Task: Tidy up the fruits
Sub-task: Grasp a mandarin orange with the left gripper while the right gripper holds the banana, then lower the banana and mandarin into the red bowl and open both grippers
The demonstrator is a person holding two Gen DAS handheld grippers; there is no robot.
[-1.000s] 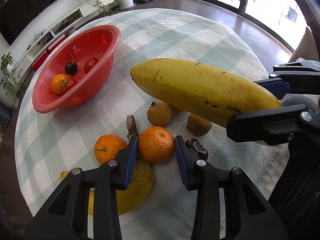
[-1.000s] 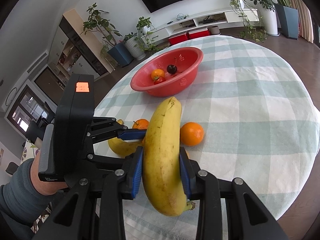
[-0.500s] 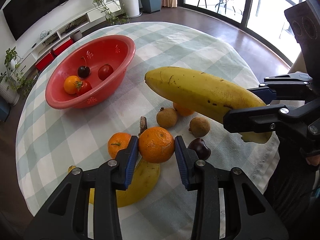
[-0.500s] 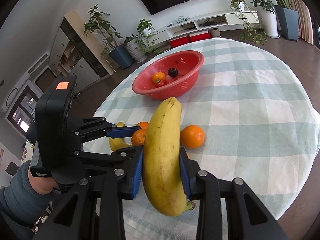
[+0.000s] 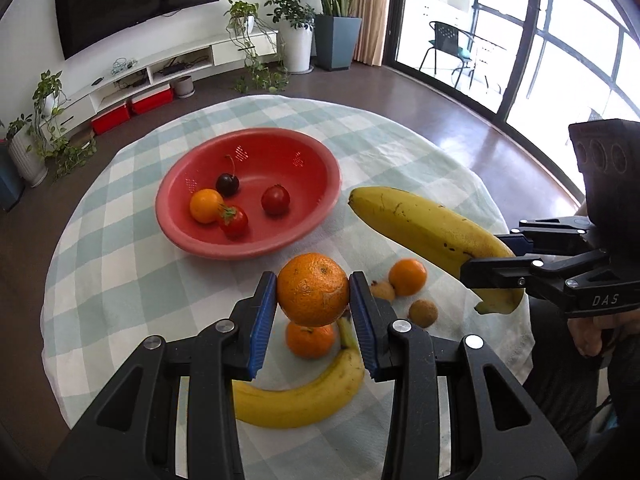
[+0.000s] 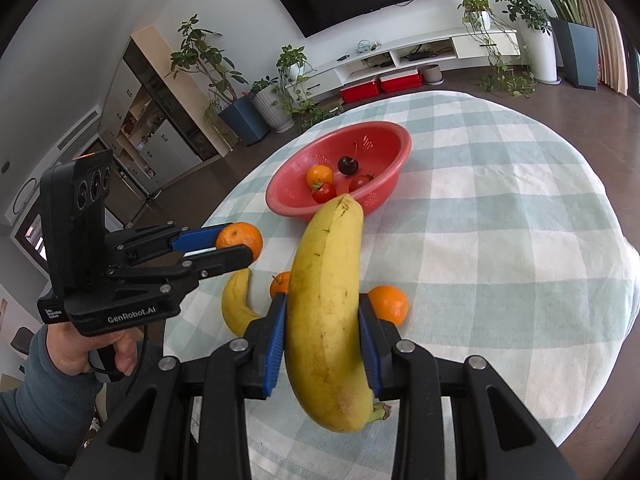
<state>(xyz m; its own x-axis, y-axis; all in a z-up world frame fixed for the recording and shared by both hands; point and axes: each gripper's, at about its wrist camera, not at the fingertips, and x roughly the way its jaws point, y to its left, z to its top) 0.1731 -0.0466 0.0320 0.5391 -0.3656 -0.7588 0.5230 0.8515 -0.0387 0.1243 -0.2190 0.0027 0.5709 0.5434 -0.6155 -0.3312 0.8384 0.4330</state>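
My left gripper (image 5: 313, 292) is shut on an orange mandarin (image 5: 313, 289) and holds it in the air above the table, short of the red bowl (image 5: 200, 242). The mandarin also shows in the right wrist view (image 6: 240, 240). My right gripper (image 6: 323, 328) is shut on a large yellow banana (image 6: 326, 300), held above the table and pointing at the red bowl (image 6: 384, 200). The banana also shows in the left wrist view (image 5: 432, 236). The bowl holds a small orange fruit (image 5: 205, 205), a dark cherry (image 5: 227, 184) and two red tomatoes (image 5: 275, 199).
On the checked tablecloth (image 5: 120, 280) lie a second banana (image 5: 296, 396), two more mandarins (image 5: 310, 338) (image 5: 407, 277) and two small brown fruits (image 5: 423, 313). The round table's edge is close on the right (image 6: 624, 280). A TV unit and potted plants stand beyond.
My left gripper has lifted the mandarin off the table and tilted up toward the bowl. My right gripper holds the banana much as before, its tip nearer the bowl.
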